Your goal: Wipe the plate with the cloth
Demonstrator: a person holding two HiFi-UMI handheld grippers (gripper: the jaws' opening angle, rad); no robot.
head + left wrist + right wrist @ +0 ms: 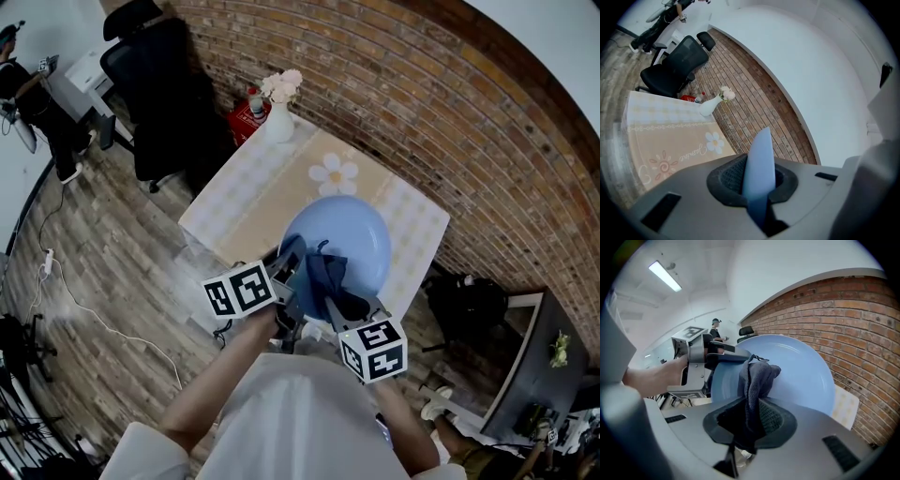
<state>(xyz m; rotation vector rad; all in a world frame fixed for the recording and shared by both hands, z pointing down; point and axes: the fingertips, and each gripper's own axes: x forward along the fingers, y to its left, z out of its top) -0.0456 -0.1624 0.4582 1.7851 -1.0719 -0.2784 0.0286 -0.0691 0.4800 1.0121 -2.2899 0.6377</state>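
Gripping cloth (757,380) (seemingly touching plate (801,376))

plate (352,230): pale blue, round, glossy | being held by its rim between the left gripper's (758,183) jaws, hanging tilted above the table (244,202) | cloth (330,279): dark grey, bunched | being pinched in the right gripper (751,420), lying against the plate's face

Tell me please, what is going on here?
A person holds a claw in each hand. The left claw is shut on the rim of a light blue plate and holds it up, off the table. The right claw is shut on a dark cloth, which appears to rest against the plate's face, ready for wiping.
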